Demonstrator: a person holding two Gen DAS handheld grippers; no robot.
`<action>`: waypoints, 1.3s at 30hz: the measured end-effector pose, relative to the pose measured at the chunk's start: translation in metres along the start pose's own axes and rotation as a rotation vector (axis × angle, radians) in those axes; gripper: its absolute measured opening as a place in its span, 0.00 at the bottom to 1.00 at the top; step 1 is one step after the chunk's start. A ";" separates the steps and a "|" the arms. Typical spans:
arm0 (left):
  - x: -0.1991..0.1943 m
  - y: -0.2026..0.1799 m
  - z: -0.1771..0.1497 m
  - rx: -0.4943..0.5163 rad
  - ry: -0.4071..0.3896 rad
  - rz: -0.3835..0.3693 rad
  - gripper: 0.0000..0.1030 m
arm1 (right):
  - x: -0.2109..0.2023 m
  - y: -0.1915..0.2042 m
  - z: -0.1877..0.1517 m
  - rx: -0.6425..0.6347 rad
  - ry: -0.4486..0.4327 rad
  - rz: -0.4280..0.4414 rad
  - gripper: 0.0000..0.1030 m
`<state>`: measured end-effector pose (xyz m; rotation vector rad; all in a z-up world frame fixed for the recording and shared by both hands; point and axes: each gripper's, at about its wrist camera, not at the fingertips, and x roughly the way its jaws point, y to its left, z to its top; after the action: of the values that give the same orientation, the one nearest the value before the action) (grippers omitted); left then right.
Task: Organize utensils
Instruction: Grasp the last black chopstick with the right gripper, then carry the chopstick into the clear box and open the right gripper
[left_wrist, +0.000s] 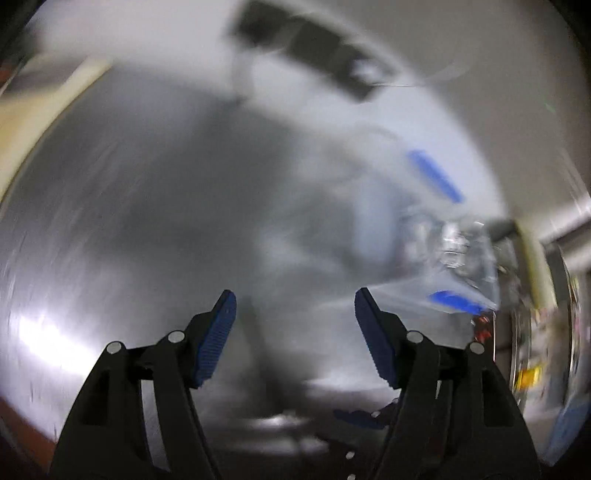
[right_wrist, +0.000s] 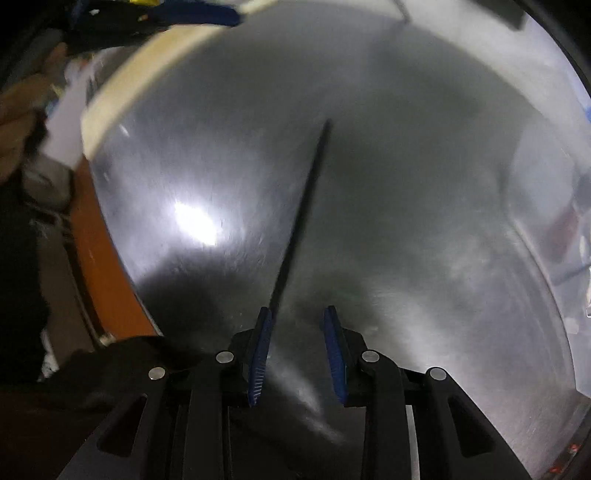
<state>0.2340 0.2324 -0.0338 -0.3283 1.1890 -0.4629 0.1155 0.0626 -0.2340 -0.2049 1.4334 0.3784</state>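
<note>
Two blurred wrist views over a brushed steel bench (left_wrist: 110, 221), both cameras smeared by fast movement. In the left view, the left gripper (left_wrist: 295, 295) has its blue-padded fingers (left_wrist: 214, 339) spread wide with nothing between them; it hangs over bare metal at a slant, which suggests it is travelling rather than reaching for anything here. To its right, near the bench's far right edge, lies a clear plastic bag (left_wrist: 458, 258) with blue strips and something shiny inside, too blurred to say whether these are utensils. A dark rectangular object (left_wrist: 314, 48) sits at the far side.

In the right view, the right gripper (right_wrist: 297, 314) points down at the bench (right_wrist: 406, 184), its fingers (right_wrist: 258, 354) partly apart. A long thin dark utensil (right_wrist: 306, 206), perhaps a chopstick or skewer, runs from beside the left finger away to the far side. It appears to lie against that finger's tip, not pinched, so it looks either just let go or about to be taken; which, I cannot tell. At far left a pale wooden edge (right_wrist: 147, 77) borders the bench
</note>
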 end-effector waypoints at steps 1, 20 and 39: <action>0.001 0.016 -0.005 -0.037 0.010 0.006 0.62 | 0.007 0.006 0.001 -0.008 0.023 -0.005 0.30; 0.050 0.059 -0.064 -0.190 0.226 -0.169 0.62 | 0.021 -0.008 -0.021 0.209 0.032 0.107 0.07; 0.111 0.020 -0.126 -0.274 0.375 -0.234 0.07 | 0.006 -0.042 -0.028 0.353 0.023 0.468 0.07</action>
<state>0.1522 0.1930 -0.1761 -0.6420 1.5938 -0.5819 0.1062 0.0148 -0.2472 0.4204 1.5402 0.4941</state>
